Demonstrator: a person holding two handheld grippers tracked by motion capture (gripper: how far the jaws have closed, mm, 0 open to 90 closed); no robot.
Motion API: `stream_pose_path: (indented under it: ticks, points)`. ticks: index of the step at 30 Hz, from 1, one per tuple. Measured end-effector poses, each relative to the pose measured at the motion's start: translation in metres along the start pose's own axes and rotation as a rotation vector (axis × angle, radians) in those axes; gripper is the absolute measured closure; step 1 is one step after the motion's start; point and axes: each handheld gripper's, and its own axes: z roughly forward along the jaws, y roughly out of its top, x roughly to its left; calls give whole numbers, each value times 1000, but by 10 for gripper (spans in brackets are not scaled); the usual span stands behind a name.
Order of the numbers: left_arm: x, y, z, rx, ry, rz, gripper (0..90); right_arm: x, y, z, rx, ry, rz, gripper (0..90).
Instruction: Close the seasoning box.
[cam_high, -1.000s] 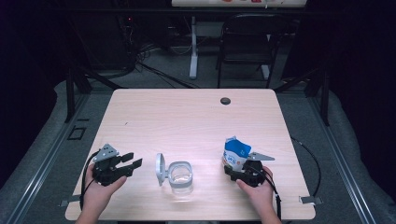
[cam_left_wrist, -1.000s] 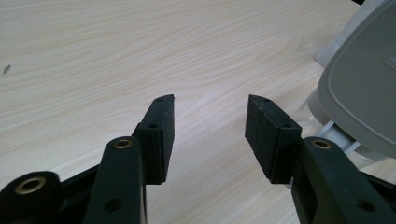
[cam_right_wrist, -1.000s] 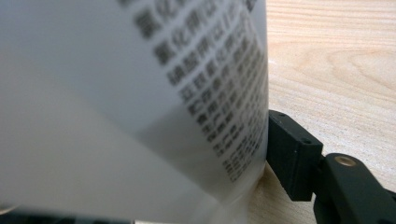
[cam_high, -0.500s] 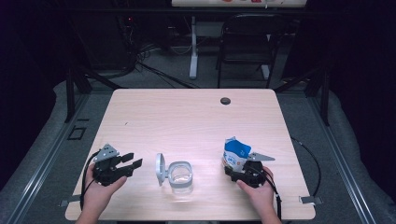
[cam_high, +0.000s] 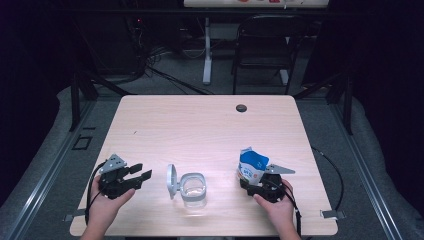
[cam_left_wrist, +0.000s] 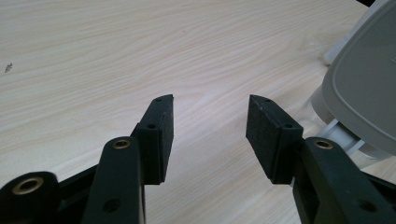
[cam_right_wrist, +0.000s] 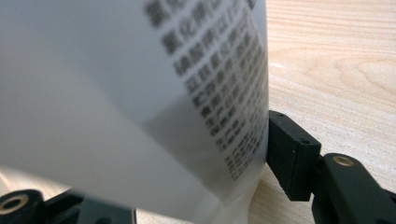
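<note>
Holding a small blue and white bag (cam_high: 251, 167) upright at about 5 o'clock on the tabletop (cam_high: 200, 125), with the right claw (cam_high: 256, 181) clamped on its lower part. In the right gripper view, one black pad (cam_right_wrist: 290, 154) pressed against the printed white side of it. At about 7 o'clock, the left claw (cam_high: 140, 171) with its jaws apart and nothing between them, low over the wood. Between the two claws, near 6 o'clock, a clear box (cam_high: 193, 189) with a grey lid (cam_high: 171, 180) hinged up on its 9 o'clock side, touched by neither claw.

Most likely about to carry the bag over to the box and tip it in. Some dangers to consider from here:

- Easy to crumple the soft bag by gripping it so low; could then fold over and drop its contents on the tabletop before reaching the box. Hard to tell whether the top is fully open.
- Could push the light box away or knock it over with the bag or the right claw, because nothing is holding it.
- Could knock the standing lid shut by moving the left claw toward 3 o'clock without care, being so near to it.

Counted: one bag, one box, one lid, two claws, two hands, one dark round hole (cam_high: 241, 107) near 12 o'clock on the tabletop, one chair (cam_high: 262, 50) behind it.
</note>
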Motion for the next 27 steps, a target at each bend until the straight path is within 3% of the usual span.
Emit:
stream_pose_path:
  ticks: [6, 13, 15, 16, 21, 27]
  points:
    - [0, 0, 1, 1, 1, 1, 520, 3, 1, -3, -28, 2, 2, 432]
    - [0, 1, 0, 0, -1, 7, 520, 7, 4, -10, -36, 5, -25, 432]
    - [-1, 1, 0, -1, -2, 7, 520, 8, 5, -12, -18, -15, -49, 432]
    - [-1, 1, 0, 1, -1, 7, 520, 10, 6, -11, -41, 6, -33, 432]
    - [-1, 1, 0, -2, -3, 4, 520, 14, 9, -14, -24, -16, -79, 432]
    - [-1, 1, -1, -2, -1, 5, 520, 22, 12, -17, -48, -20, -113, 432]
